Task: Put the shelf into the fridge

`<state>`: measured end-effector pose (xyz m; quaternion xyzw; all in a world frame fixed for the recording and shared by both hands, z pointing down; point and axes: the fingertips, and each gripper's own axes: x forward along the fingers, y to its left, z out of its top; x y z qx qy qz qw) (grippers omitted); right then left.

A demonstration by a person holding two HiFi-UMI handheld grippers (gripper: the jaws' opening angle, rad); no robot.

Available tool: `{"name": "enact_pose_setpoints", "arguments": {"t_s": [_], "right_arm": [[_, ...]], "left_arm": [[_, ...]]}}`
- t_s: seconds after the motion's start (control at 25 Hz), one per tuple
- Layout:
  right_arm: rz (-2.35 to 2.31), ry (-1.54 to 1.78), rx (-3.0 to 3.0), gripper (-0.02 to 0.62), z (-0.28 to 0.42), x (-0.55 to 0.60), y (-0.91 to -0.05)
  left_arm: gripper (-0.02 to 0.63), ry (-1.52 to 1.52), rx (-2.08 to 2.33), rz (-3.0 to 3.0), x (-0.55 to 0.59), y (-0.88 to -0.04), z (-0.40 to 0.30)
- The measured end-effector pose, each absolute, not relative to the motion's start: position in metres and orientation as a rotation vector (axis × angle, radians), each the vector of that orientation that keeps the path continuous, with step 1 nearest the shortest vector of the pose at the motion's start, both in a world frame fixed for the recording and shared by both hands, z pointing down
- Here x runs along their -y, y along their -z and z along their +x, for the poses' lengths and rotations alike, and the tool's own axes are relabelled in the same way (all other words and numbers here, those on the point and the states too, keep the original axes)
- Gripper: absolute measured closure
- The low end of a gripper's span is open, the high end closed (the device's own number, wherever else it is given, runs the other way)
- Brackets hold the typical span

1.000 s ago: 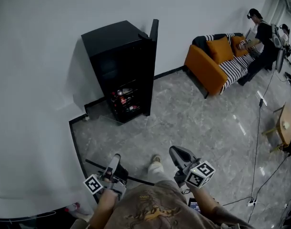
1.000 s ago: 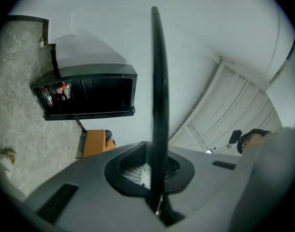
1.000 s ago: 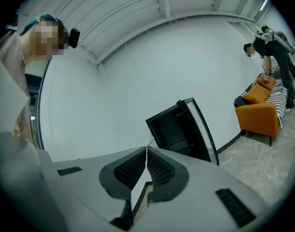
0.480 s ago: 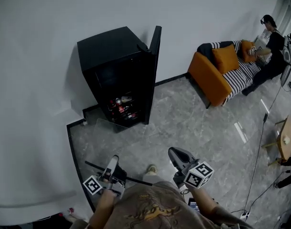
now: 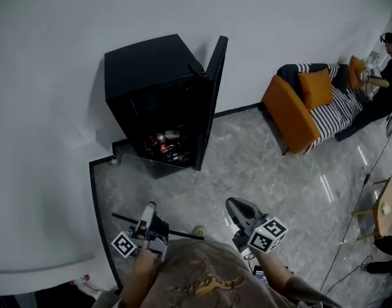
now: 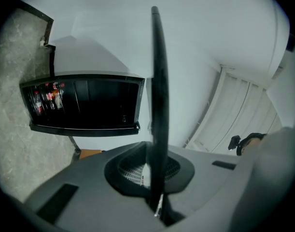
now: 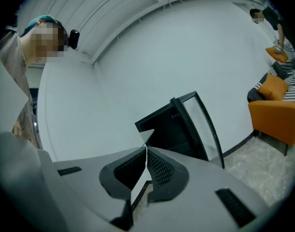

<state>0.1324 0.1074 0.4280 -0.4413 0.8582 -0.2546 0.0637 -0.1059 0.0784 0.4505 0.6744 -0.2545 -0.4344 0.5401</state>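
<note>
Glass with a dark edge strip, the shelf (image 5: 178, 231) is not yet in the fridge (image 5: 151, 88): it is held well apart from the fridge, facing its open front. The left tongs (image 5: 147, 209) are clamped on the dark strip and the right tongs (image 5: 237, 205) are pinched on the clear pane, so I judge that the approach and the sliding in are both left. Only the head view shows this gap to the fridge; only the gripper views show each grip closely.

Floor (image 5: 247, 172) to fridge (image 5: 144, 63) clear; door (image 5: 212, 101) open at right; bottles (image 5: 163, 143) fill bottom.
</note>
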Motion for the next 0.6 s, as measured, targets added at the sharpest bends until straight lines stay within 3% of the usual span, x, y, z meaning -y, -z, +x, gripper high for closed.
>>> {"name": "enact_pose_setpoints", "arguments": {"t_s": [0.6], "right_arm": [[-1.313,0.76,-2.598,0.574,0.141,-0.041,-0.435]], "left_arm": [[0.592,1.049,0.643,1.606,-0.01,-0.469,-0.092]]}}
